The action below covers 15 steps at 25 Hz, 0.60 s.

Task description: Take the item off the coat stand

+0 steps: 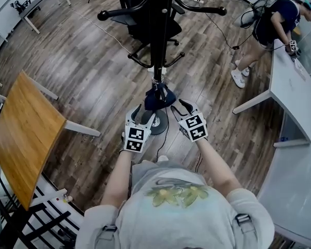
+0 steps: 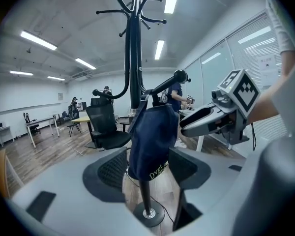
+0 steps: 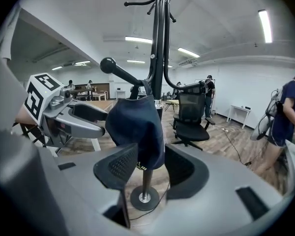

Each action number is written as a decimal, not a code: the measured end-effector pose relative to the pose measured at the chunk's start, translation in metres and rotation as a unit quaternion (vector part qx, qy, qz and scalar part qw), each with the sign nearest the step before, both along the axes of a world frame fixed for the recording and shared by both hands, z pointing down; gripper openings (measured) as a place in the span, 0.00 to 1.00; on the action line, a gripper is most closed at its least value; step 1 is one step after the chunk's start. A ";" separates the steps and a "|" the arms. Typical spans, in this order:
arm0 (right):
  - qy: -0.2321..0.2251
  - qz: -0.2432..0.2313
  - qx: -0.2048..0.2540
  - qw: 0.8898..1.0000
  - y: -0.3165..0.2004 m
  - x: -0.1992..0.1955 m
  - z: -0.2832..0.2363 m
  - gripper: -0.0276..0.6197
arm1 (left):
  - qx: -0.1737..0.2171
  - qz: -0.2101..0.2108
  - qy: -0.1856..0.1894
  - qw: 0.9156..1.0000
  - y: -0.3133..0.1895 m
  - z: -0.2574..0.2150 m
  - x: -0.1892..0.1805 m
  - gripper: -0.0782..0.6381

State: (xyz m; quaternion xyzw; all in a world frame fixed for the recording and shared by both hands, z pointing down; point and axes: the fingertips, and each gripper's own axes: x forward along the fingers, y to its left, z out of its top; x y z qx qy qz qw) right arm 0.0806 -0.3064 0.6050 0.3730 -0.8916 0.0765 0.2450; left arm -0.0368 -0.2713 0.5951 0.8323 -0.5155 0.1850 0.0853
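Both our left gripper (image 1: 144,114) and right gripper (image 1: 179,109) have jaws apart, not pressing the dark blue item (image 1: 158,98) on the coat stand (image 1: 158,30).

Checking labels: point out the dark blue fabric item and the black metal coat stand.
dark blue fabric item (image 2: 153,139), left gripper view, on its front panel.
black metal coat stand (image 2: 134,58), left gripper view, on its upright pole.

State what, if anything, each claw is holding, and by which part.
Nothing is held. Left claw and right claw both stand open; the dark blue item hangs ungripped on the coat stand.
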 end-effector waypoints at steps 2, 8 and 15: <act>0.004 -0.005 -0.005 1.000 -0.006 -0.001 0.007 0.29 | -0.002 -0.003 -0.007 1.000 -0.004 0.005 0.000 0.47; 0.022 -0.025 -0.009 0.999 -0.021 -0.008 0.025 0.29 | -0.020 -0.008 -0.038 0.999 -0.017 0.030 -0.001 0.47; 0.037 -0.012 -0.016 0.999 -0.028 -0.006 0.041 0.25 | -0.026 -0.015 -0.032 0.999 -0.024 0.040 0.001 0.47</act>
